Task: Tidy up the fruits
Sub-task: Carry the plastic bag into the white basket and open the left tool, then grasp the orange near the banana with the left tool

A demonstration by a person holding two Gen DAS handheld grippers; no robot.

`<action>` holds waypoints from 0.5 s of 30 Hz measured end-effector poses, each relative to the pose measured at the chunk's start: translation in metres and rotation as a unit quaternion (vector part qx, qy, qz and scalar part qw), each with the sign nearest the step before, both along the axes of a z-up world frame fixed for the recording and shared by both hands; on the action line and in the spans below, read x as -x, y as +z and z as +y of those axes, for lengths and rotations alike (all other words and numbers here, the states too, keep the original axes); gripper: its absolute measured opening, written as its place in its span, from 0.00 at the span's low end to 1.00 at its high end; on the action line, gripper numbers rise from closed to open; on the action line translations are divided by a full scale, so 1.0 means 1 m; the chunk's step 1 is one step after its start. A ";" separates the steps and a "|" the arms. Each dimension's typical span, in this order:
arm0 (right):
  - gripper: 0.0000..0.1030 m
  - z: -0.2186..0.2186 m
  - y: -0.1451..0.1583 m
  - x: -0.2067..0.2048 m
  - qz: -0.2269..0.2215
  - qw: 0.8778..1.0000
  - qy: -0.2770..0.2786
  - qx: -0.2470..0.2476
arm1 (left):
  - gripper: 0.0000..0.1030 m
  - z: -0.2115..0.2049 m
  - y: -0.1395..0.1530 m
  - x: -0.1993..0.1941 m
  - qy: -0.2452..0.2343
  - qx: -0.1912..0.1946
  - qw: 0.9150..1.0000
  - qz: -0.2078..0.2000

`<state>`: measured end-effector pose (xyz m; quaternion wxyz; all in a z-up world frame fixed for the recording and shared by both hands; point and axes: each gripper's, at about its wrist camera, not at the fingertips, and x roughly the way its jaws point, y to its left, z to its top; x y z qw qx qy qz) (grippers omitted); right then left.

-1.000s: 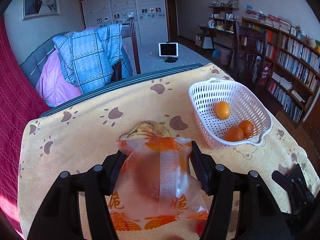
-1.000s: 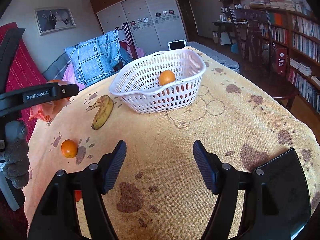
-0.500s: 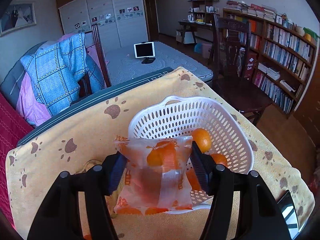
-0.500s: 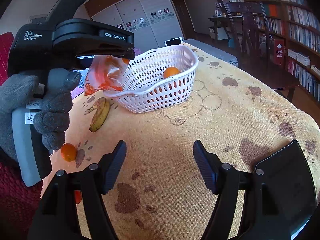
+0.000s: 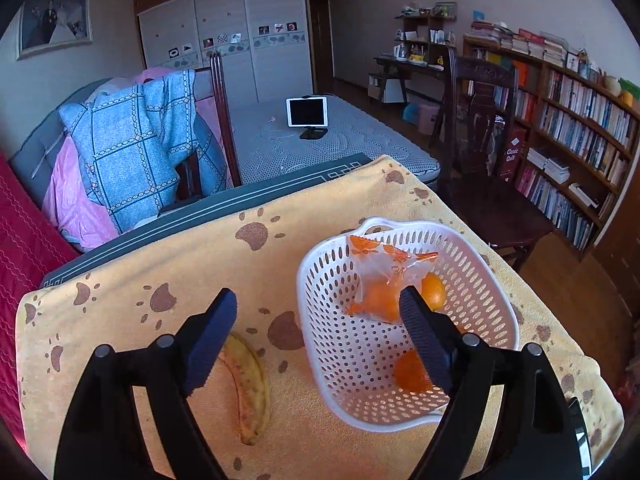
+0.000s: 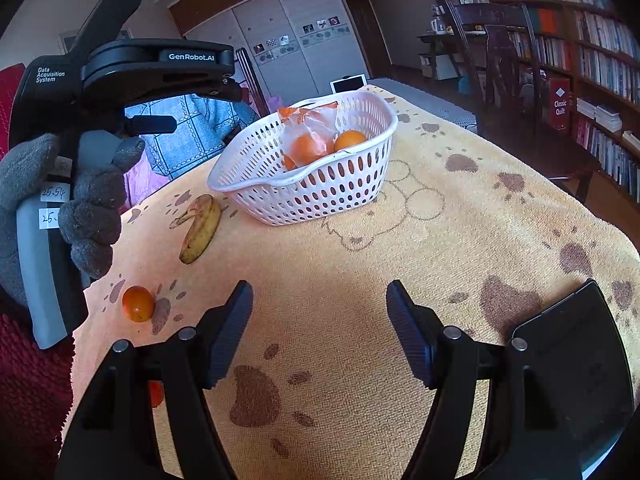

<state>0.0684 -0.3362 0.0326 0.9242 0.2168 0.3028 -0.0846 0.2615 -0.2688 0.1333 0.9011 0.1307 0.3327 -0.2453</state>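
A white perforated basket [image 5: 310, 304] stands on the paw-print cloth. A clear bag of orange fruit [image 5: 384, 276] lies inside it, leaning on the far wall beside two loose oranges [image 5: 434, 290]. My left gripper [image 5: 318, 300] hovers over the basket's near left rim. Its jaws are opening, with nothing pressed between them and the bag lying free beyond them. A banana [image 5: 250, 388] lies left of the basket. In the right wrist view my right gripper [image 6: 319, 292] stands open over bare cloth, well short of the basket [image 6: 312, 196], the bag [image 6: 308, 128] and the banana [image 6: 200, 228].
A small orange [image 6: 138, 304] sits on the cloth at the near left, and something red [image 6: 156, 394] shows under my right gripper's left finger. A grey-gloved hand [image 6: 92, 200] holds the left tool. A black flat object [image 6: 572, 360] lies at the near right corner. Chairs and bookshelves stand beyond the table.
My left gripper carried the bag from above the banana to the basket and spread its jaws; the bag now lies in the basket. The right gripper has stayed in place.
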 end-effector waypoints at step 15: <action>0.69 0.003 0.001 0.000 -0.001 1.000 0.004 0.006 | 0.80 0.099 0.010 -0.009 0.083 0.010 0.996 0.003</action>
